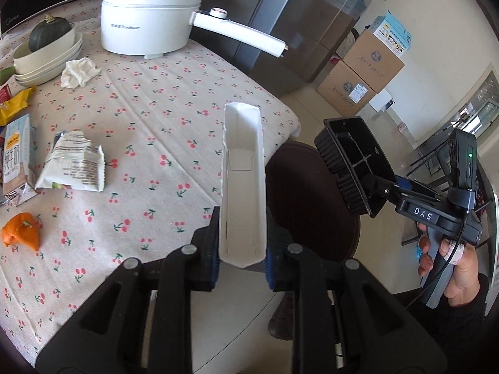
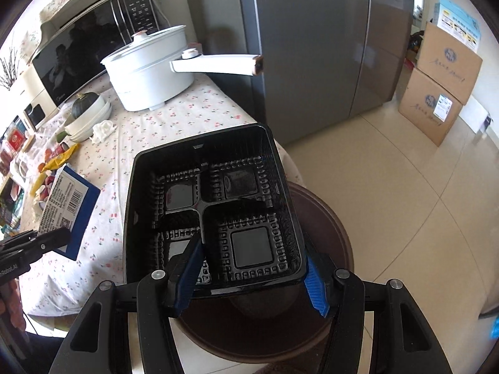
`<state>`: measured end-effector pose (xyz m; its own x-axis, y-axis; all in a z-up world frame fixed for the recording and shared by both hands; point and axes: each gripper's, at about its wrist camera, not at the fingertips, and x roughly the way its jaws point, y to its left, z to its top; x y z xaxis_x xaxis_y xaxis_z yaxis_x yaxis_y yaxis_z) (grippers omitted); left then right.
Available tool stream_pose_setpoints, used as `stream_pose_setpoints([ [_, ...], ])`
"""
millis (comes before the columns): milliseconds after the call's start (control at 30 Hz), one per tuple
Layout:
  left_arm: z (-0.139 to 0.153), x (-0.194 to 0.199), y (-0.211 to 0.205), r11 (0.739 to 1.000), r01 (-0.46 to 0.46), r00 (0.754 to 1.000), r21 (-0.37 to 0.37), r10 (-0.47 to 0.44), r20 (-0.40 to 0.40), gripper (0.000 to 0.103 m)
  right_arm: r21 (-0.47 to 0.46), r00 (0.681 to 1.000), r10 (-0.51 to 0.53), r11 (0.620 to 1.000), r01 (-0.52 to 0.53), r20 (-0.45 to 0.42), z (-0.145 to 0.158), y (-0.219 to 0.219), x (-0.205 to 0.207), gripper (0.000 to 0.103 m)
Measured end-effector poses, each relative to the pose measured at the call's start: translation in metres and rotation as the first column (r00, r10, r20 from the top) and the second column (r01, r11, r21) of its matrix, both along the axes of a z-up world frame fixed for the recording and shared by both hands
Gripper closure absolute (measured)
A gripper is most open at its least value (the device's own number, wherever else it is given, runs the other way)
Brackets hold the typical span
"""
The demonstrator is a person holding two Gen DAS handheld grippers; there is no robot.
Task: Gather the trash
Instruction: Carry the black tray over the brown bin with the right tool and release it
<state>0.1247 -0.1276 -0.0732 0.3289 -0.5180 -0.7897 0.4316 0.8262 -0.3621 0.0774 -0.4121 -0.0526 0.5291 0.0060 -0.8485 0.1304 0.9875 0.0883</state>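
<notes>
My left gripper (image 1: 241, 243) is shut on a flattened carton (image 1: 241, 180), white inside, held above the table's edge; its blue printed side (image 2: 64, 202) shows in the right wrist view. My right gripper (image 2: 249, 275) is shut on a black plastic tray (image 2: 215, 205) with four compartments, one finger inside and one outside its near wall; the tray (image 1: 355, 162) hangs over a brown round stool (image 2: 324, 218) beside the table. Loose trash lies on the cherry-print tablecloth (image 1: 162, 124): a torn wrapper (image 1: 75, 165), a crumpled tissue (image 1: 78, 71), orange peel (image 1: 21, 230), a yellow wrapper (image 1: 14, 106).
A white electric pot (image 1: 149, 12) with a long handle stands at the back of the table. Stacked bowls hold a green squash (image 1: 48, 34). A milk carton (image 1: 15, 162) stands at the left. A grey fridge (image 2: 312, 46) and cardboard boxes (image 2: 436, 87) stand beyond.
</notes>
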Motion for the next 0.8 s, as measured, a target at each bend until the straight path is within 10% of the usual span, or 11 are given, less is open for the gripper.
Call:
stream_pose_setpoints([
  [567, -0.05, -0.011, -0.089, 0.981, 0.188, 0.981, 0.055, -0.19, 0.027, 0.076, -0.025, 0.994, -0.095, 0.995, 0.094, -0.058, -0.025, -0.057, -0.03, 0.042],
  [700, -0.042, -0.011, -0.089, 0.986, 0.15, 0.985, 0.074, -0.155, 0.077, 0.025, -0.024, 0.992, -0.101, 0.995, 0.1, -0.072, -0.029, -0.059, -0.031, 0.042],
  [800, -0.036, -0.008, -0.084, 0.988, 0.12, 0.988, 0.1, -0.129, 0.088, 0.02, -0.026, 0.992, -0.099, 0.995, 0.097, -0.078, -0.03, -0.059, -0.031, 0.041],
])
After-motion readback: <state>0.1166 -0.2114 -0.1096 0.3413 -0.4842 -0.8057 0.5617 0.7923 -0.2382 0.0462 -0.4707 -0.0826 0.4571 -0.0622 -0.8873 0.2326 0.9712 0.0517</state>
